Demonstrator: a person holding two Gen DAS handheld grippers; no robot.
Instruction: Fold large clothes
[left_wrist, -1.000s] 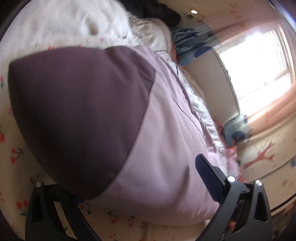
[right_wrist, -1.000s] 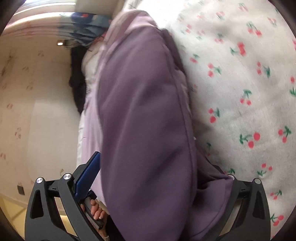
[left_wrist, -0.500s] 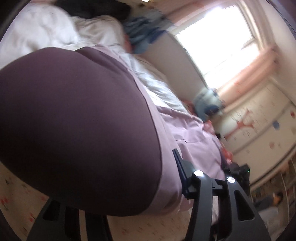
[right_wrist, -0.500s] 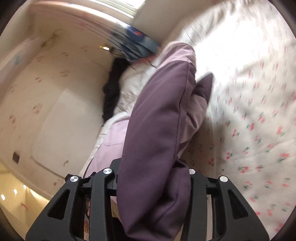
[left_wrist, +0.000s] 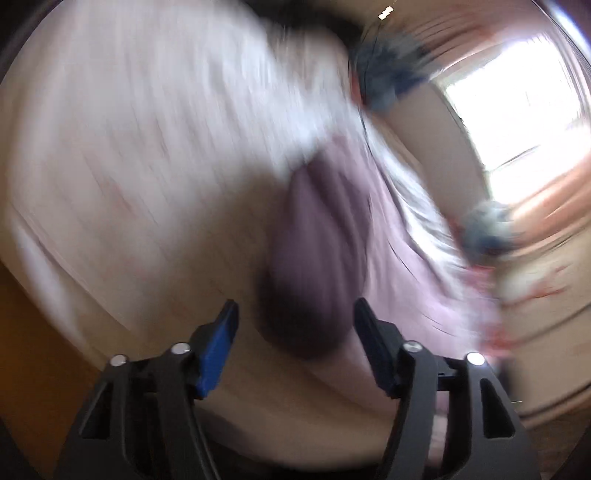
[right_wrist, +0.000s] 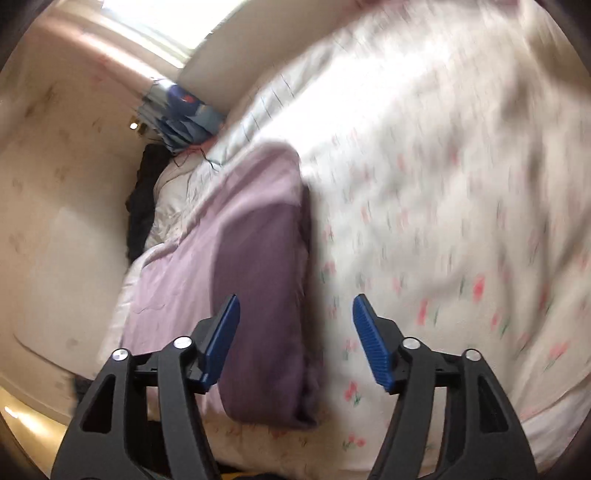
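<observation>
My left hand-held gripper (left_wrist: 295, 325) and right hand-held gripper (right_wrist: 295, 317) have just been opening, both released above the folded purple garment (right_wrist: 258, 295), apparently lying on the bed (right_wrist: 443, 184).

- Your left gripper (left_wrist: 295, 325) let go: jaws just opened again, clear of the purple garment (left_wrist: 317, 258).
- Same with your right gripper (right_wrist: 295, 321), garment's lying free on the bed (right_wrist: 461, 184) now.

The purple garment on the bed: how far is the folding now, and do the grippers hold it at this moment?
The purple garment lies folded over on the cherry-print bedsheet. Nothing is in hand: the left gripper and the right gripper have just been opening, and no cloth sits between their pads. Any further fold or tidying is left.
</observation>
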